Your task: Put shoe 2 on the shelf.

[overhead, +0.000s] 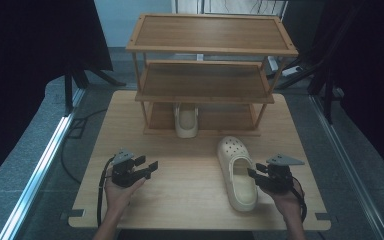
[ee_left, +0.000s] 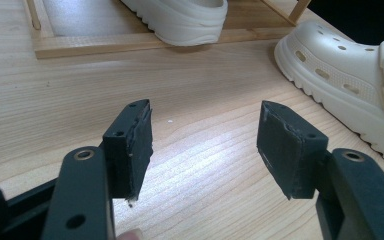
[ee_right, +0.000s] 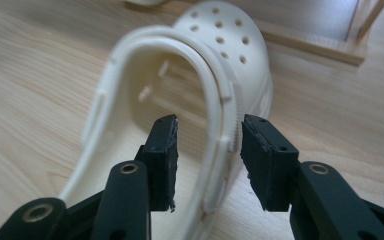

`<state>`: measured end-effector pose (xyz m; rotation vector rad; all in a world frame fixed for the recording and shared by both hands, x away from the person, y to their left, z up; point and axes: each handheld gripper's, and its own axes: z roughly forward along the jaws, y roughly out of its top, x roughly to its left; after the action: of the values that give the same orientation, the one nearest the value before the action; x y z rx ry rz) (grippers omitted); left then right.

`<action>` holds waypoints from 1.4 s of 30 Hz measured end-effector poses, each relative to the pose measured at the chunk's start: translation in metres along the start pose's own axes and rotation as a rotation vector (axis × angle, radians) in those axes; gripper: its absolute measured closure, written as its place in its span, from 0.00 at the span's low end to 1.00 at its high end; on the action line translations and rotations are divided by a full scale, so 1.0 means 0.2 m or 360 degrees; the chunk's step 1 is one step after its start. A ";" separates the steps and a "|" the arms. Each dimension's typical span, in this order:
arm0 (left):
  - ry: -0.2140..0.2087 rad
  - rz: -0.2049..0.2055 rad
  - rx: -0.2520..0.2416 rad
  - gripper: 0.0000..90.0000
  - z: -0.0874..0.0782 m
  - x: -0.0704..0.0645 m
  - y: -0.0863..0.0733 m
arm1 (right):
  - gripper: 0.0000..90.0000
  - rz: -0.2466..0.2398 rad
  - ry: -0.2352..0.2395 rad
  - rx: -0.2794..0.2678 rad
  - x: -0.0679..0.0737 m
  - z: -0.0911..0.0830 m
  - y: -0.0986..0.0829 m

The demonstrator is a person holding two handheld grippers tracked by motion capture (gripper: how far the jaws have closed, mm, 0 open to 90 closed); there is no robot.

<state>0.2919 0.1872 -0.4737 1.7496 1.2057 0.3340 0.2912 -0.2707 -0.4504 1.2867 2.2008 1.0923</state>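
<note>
Right gripper view showed the right claw point(ee_right: 207, 162) apart, its jaws straddling the side wall of the cream clog point(ee_right: 195, 100) on the tabletop point(ee_right: 40, 75). The left claw point(ee_left: 205, 150) was apart over bare wood, empty.

Dim, dark-edged high view – gripper views brighter, glare on the table point(ee_left: 200, 165), near jaws perhaps slightly soft.

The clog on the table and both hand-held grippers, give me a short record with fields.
clog on table: cream, upright, toe toward the rack
second clog: on the bottom shelf of the wooden rack
right hand-held gripper: open, jaws either side of the clog's side wall, not closed on it
left hand-held gripper: open, over bare table, apart from both clogs
</note>
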 end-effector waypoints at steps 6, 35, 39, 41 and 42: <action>-0.0005 0.0009 0.0004 0.44 0.00 -0.01 0.00 | 0.65 0.0042 0.0005 0.0069 -0.02 0.06 -0.03; 0.0012 0.0008 0.0013 0.44 0.00 0.01 0.00 | 0.87 0.0212 -0.0108 0.0016 -0.05 0.04 -0.03; 0.0013 0.0007 0.0015 0.44 0.00 0.01 -0.01 | 0.87 0.0225 -0.0093 -0.0007 -0.05 0.04 -0.02; 0.0014 0.0008 0.0015 0.44 0.00 0.01 -0.01 | 0.87 0.0228 -0.0090 -0.0016 -0.06 0.03 -0.02; 0.0014 0.0009 0.0016 0.44 0.00 0.01 -0.01 | 0.87 0.0232 -0.0094 -0.0034 -0.06 0.03 -0.01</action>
<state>0.2924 0.1880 -0.4754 1.7621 1.2107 0.3396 0.2990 -0.2785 -0.4570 1.4705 2.0739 1.1127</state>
